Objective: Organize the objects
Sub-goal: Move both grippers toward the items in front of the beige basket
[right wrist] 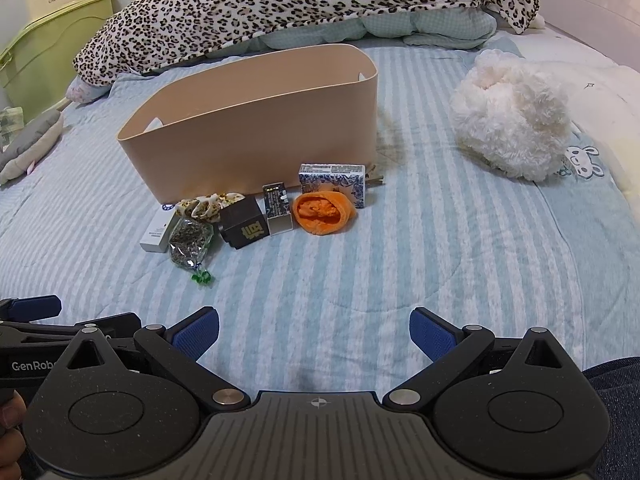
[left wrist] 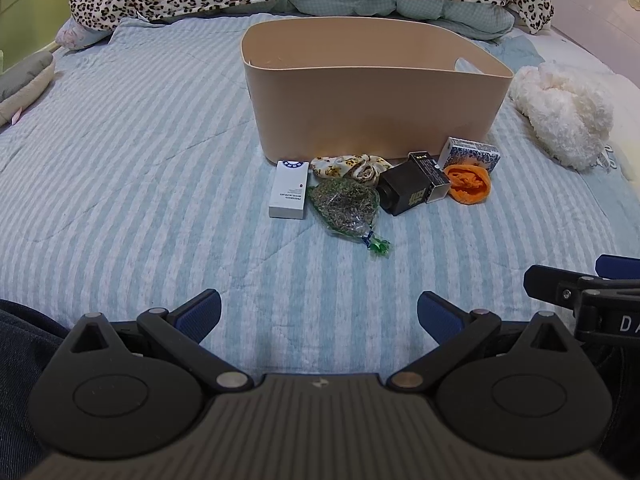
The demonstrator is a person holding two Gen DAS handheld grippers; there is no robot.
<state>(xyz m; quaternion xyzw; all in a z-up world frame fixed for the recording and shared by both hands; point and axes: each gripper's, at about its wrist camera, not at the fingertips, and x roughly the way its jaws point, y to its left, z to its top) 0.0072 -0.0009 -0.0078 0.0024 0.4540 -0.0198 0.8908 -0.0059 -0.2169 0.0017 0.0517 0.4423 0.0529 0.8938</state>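
The tan bin is sitting mid-frame on the bed, its floor hidden by the near wall, while both hand-held grippers, left and right, are hovering released.

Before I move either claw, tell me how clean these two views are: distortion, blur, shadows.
Left wrist view: strong fisheye bend, the beige bin bulges and the striped bedspread curves; the small items are sharp and the light is soft, with a faint shadow under the bin. Right wrist view: same bend, dark corners, white plush slightly bright, text on the black box readable.
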